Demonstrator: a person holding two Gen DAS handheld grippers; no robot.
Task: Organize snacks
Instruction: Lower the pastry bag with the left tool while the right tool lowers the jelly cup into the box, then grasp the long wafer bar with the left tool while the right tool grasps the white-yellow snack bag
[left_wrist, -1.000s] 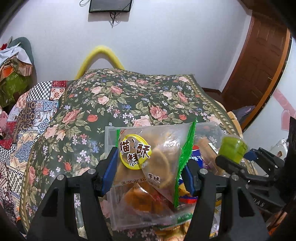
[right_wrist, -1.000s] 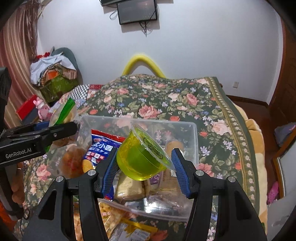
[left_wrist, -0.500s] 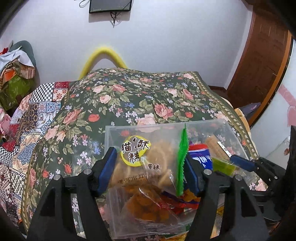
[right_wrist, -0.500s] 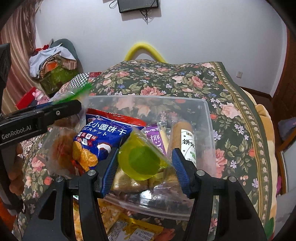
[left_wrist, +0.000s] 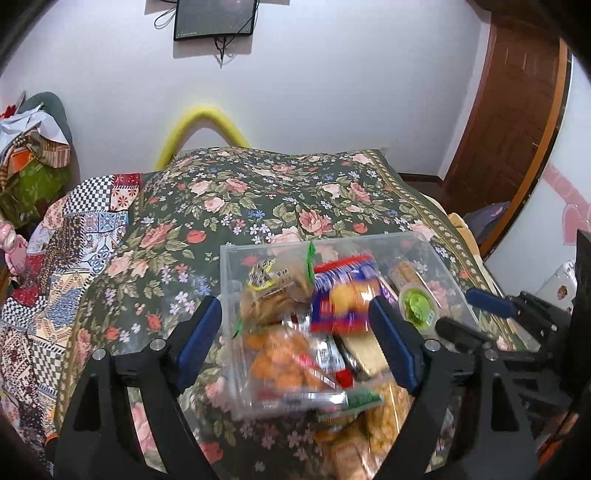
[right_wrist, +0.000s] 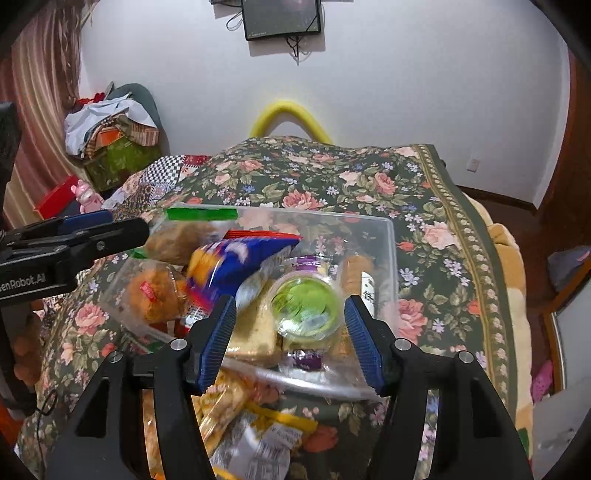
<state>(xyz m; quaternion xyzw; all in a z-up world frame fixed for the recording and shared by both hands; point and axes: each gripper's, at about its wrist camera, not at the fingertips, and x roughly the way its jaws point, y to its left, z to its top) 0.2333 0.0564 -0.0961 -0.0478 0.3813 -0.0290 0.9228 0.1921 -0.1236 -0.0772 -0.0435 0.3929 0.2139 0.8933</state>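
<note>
The left gripper (left_wrist: 295, 347) is wide open and holds nothing; its blue pads stand on both sides of the clear plastic box (left_wrist: 439, 254), above it. The right gripper (right_wrist: 290, 341) is also open, with the green jelly cup (right_wrist: 304, 308) lying free between its fingers inside the box. The clear pastry bag with the green edge (left_wrist: 275, 291) lies in the left part of the box, beside a blue biscuit packet (left_wrist: 343, 291). The box stands on the flowered bedspread (left_wrist: 258, 199). More snack packets (right_wrist: 240, 417) lie in front of the box.
</note>
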